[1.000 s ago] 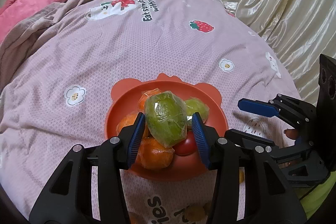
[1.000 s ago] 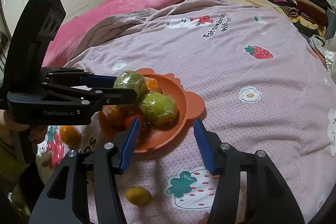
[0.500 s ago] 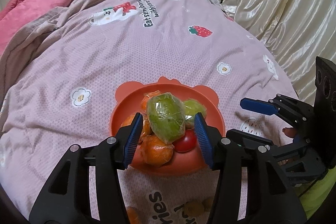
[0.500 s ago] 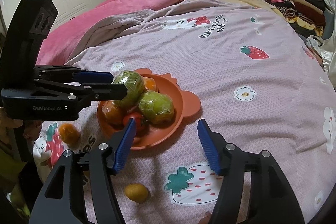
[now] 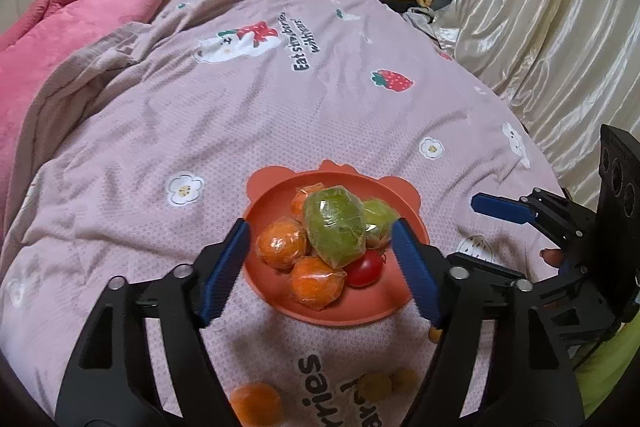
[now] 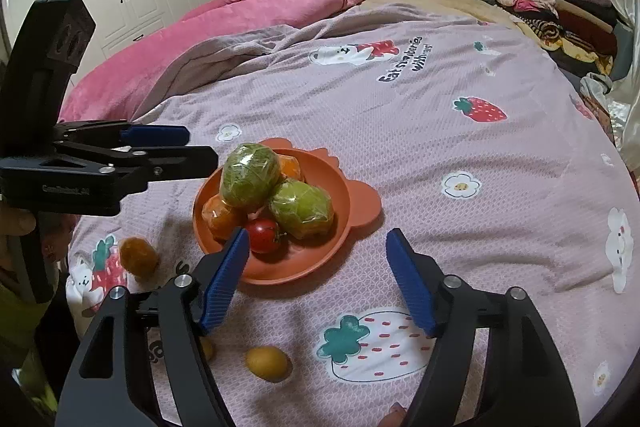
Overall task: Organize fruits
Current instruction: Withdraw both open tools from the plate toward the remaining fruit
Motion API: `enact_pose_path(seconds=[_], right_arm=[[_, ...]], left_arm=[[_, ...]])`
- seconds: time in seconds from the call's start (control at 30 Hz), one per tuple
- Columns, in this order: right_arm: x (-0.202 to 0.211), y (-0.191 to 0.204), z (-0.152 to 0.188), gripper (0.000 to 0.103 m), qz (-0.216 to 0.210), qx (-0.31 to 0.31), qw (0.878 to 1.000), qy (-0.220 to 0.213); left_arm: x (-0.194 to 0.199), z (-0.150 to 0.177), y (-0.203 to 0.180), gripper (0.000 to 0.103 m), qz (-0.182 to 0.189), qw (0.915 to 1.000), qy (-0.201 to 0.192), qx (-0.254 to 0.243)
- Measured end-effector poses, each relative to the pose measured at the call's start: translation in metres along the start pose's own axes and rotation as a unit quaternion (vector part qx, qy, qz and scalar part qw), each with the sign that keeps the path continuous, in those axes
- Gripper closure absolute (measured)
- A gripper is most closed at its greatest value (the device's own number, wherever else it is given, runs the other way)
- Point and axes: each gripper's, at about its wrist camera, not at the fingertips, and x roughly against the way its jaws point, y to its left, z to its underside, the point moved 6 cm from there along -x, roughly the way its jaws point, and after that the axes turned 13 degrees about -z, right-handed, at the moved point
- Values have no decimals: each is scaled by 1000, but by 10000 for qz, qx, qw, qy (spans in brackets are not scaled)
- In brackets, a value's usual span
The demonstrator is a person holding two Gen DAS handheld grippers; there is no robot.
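Observation:
An orange bear-eared plate on the bed holds two plastic-wrapped green fruits, wrapped oranges and a red tomato. One green fruit rests on top of the pile; the other lies beside it. My left gripper is open and empty, its fingers apart either side of the pile, also in the right wrist view. My right gripper is open and empty just in front of the plate. A loose orange and small yellow fruits lie on the sheet.
The pink printed bedsheet covers the bed. A pink quilt lies at the far left, folded clothes at the far right, a satin curtain along the right side.
My left gripper has opened, released the wrapped green fruit onto the pile and pulled back. My right gripper has drawn back slightly from the plate.

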Motion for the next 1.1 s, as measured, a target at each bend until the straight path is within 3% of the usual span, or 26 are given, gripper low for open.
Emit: enact_pose_path(seconds=[0.37,0.67,1.1], right_arm=[[6,7,0,24,24,27,10000,-47],[13,11,0,17,64,35,9999,-97],[24,19,2,15,94,70,9998,-136]], left_arm=[[16,5,9,15,-173,9997,-100,137],[26,8,13,10,-237,9994,-156,182],[38,14,18,10,-303,9991,-223,214]])
